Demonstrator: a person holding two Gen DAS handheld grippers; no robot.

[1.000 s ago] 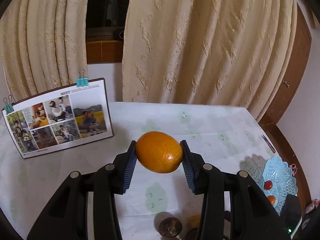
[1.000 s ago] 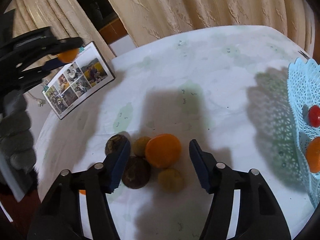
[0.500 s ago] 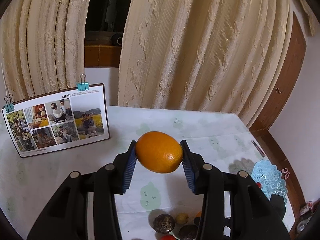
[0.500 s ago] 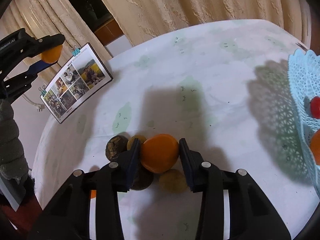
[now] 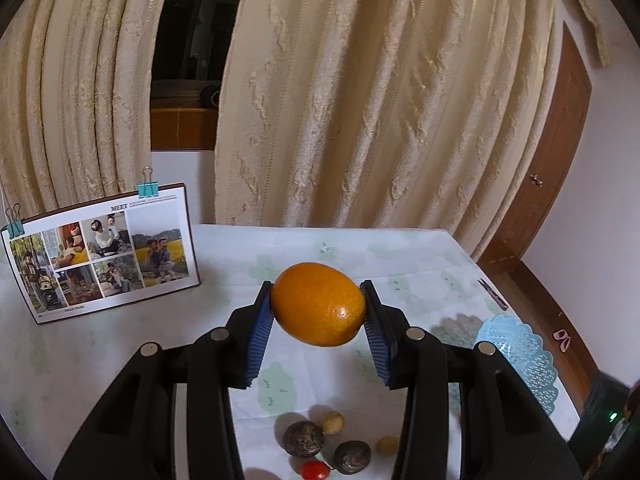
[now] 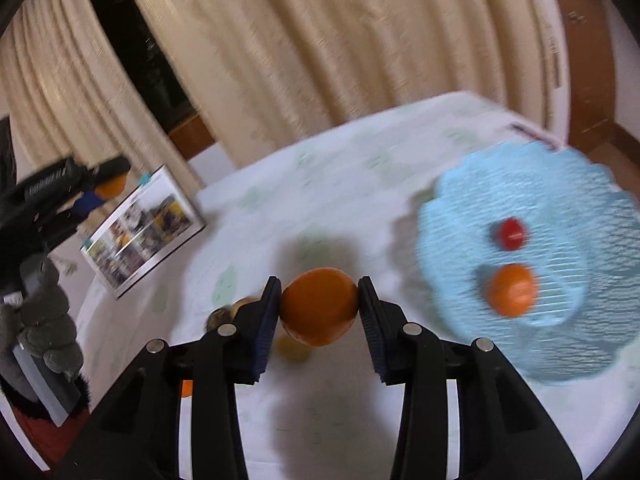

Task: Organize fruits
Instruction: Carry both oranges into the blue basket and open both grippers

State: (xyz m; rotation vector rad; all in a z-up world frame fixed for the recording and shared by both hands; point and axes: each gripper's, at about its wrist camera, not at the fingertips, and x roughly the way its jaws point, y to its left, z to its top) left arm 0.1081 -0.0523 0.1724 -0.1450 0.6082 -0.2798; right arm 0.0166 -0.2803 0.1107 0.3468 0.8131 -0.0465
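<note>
My left gripper (image 5: pixel 319 312) is shut on an orange (image 5: pixel 319 304) and holds it high above the table. Below it lie two dark brown fruits (image 5: pixel 303 439), two small yellow fruits (image 5: pixel 333 423) and a red tomato (image 5: pixel 315 470). My right gripper (image 6: pixel 319 312) is shut on a second orange (image 6: pixel 319 306), lifted off the table. To its right is the light blue lattice plate (image 6: pixel 568 352), holding a red tomato (image 6: pixel 512 233) and an orange fruit (image 6: pixel 513 295). The plate also shows in the left wrist view (image 5: pixel 520 356).
A photo board (image 5: pixel 104 256) with blue clips stands at the table's back left. Cream curtains hang behind the table. A wooden door frame (image 5: pixel 552 168) is at the right. A clothespin (image 5: pixel 492 294) lies near the table's right edge. The right wrist view is motion-blurred.
My right gripper closed on the orange, lifted it off the table and swung right toward the blue plate. My left gripper rose higher with its orange.
</note>
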